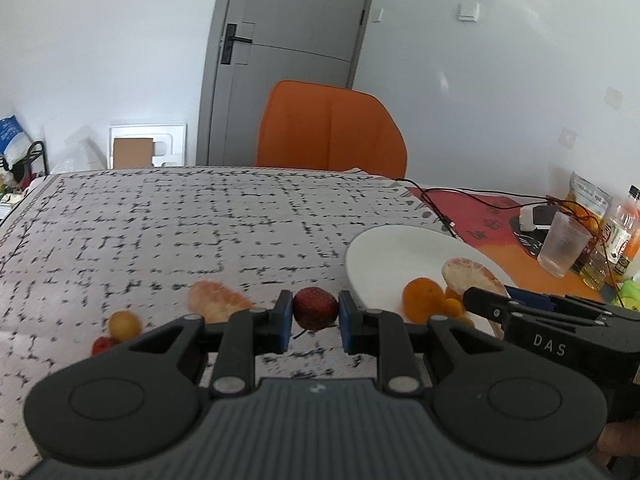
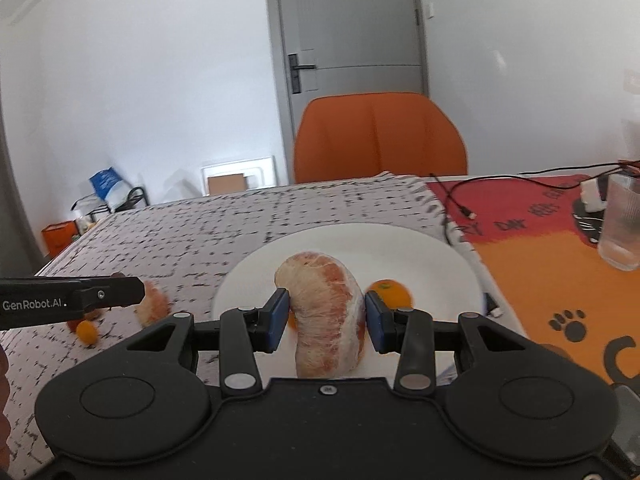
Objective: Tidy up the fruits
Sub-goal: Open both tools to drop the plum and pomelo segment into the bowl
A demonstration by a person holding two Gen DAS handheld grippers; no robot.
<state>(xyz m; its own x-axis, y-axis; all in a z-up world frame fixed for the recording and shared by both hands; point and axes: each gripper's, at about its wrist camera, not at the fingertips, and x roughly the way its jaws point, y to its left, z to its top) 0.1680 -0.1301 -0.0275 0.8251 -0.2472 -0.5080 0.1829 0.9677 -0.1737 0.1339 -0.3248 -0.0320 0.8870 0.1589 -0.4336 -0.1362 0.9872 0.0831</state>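
Observation:
My left gripper is shut on a dark red strawberry, held just above the patterned tablecloth left of the white plate. My right gripper is shut on a peeled grapefruit segment over the plate. A small orange lies on the plate behind it; it also shows in the left wrist view. Another grapefruit segment, a yellow kumquat and a small red fruit lie on the cloth at left.
An orange chair stands at the table's far side. A clear glass, bottles and black cables sit on the orange-red mat at right. The table's left edge drops to floor clutter.

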